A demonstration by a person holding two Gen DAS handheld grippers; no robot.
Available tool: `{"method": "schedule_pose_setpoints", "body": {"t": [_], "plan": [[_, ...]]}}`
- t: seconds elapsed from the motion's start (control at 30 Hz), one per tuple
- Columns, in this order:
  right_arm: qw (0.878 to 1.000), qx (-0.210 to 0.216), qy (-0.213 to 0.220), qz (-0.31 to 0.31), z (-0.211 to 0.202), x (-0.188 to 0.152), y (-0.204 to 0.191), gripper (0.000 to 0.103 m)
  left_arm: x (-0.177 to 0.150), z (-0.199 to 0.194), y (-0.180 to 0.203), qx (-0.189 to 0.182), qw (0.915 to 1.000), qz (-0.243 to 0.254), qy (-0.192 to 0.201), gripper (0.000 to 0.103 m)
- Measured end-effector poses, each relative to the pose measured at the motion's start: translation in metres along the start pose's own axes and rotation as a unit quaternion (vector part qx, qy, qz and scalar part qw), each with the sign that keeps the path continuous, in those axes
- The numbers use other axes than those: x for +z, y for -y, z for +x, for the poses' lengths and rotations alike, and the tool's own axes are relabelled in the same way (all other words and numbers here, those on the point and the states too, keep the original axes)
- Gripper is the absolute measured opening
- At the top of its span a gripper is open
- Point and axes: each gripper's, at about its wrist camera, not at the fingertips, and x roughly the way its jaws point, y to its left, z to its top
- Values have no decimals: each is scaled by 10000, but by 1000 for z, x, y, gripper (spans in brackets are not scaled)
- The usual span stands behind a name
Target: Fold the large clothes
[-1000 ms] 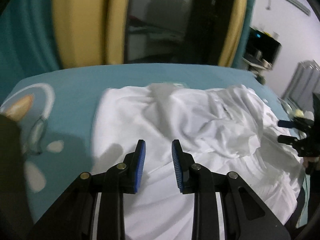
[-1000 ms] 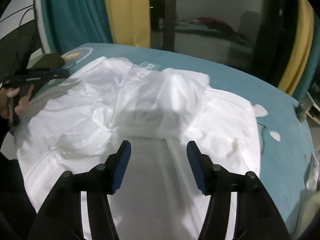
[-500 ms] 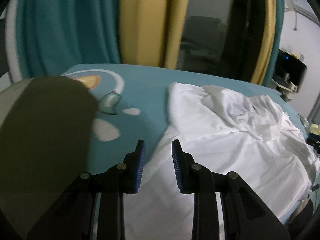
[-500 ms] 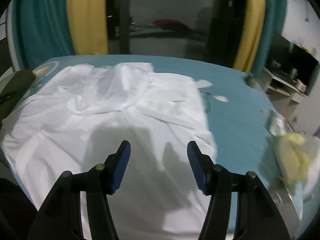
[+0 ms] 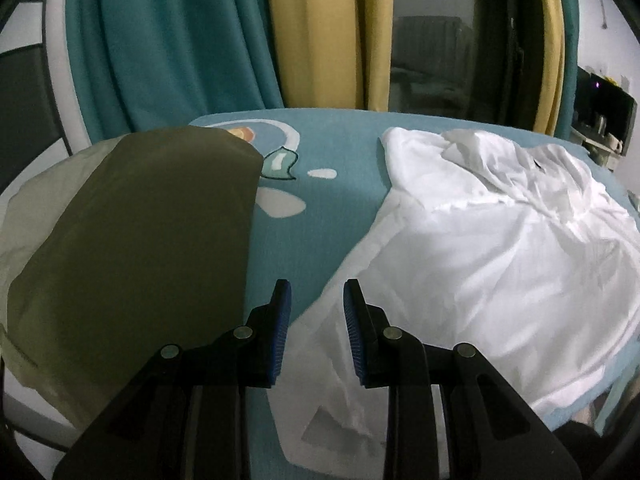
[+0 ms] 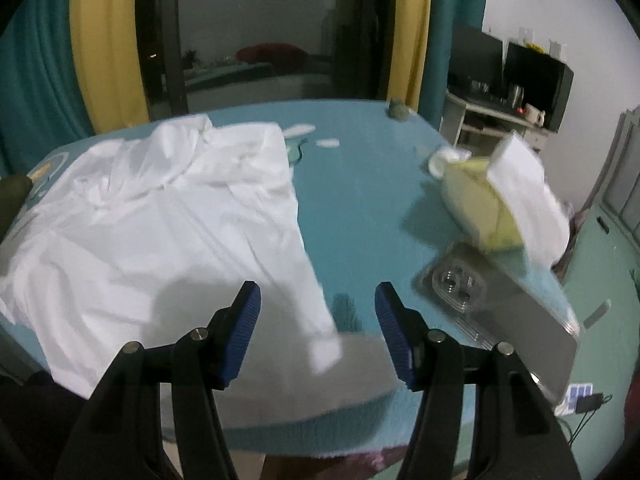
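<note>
A large white garment (image 5: pixel 492 240) lies crumpled and spread on a teal table cover (image 5: pixel 332 208). It also shows in the right wrist view (image 6: pixel 160 216). My left gripper (image 5: pixel 316 304) is open and empty, just above the garment's near left corner. My right gripper (image 6: pixel 318 308) is wide open and empty, above the garment's near right corner (image 6: pixel 324 344) at the table's front edge.
An olive and cream folded cloth (image 5: pixel 132 248) lies at the table's left. A phone in a clear case (image 6: pixel 500 312), a yellow and white tissue pack (image 6: pixel 500 196) and a small green object (image 6: pixel 398 110) sit on the right. Curtains (image 5: pixel 180 40) and a dark window stand behind.
Both grippers have swung outward and back from the garment's middle, the left toward its left corner and the right toward its right corner. The garment now lies flatter.
</note>
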Motion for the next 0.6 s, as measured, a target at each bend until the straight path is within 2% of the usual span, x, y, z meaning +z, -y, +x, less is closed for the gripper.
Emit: {"method": "schedule_pose_setpoints", "body": {"t": [0.17,0.3,0.37,0.47,0.53,0.6], "plan": [[9997,136,-183,52,8,-15,-3,60,-12,-3,0,-175,9998,77,-11,29],[9998,10,-161,86,4,-20,-1,60,-20,-6,-5,-131,9998,135,3,30],[9998,-103,-105,127,-2,-21,4,60,-22,-7,-7,-184,9998,97,22,42],[9992,-291,-62,270,-8,-23,16,60,-27,-4,-9,-186,9998,54,-22,44],[9985,-258,-125,462,-5,-26,25,63,-30,-2,-11,-100,9999,-19,-61,44],[9968,-101,-256,753,3,-31,33,72,-33,2,-14,-46,9999,-93,-128,44]]}}
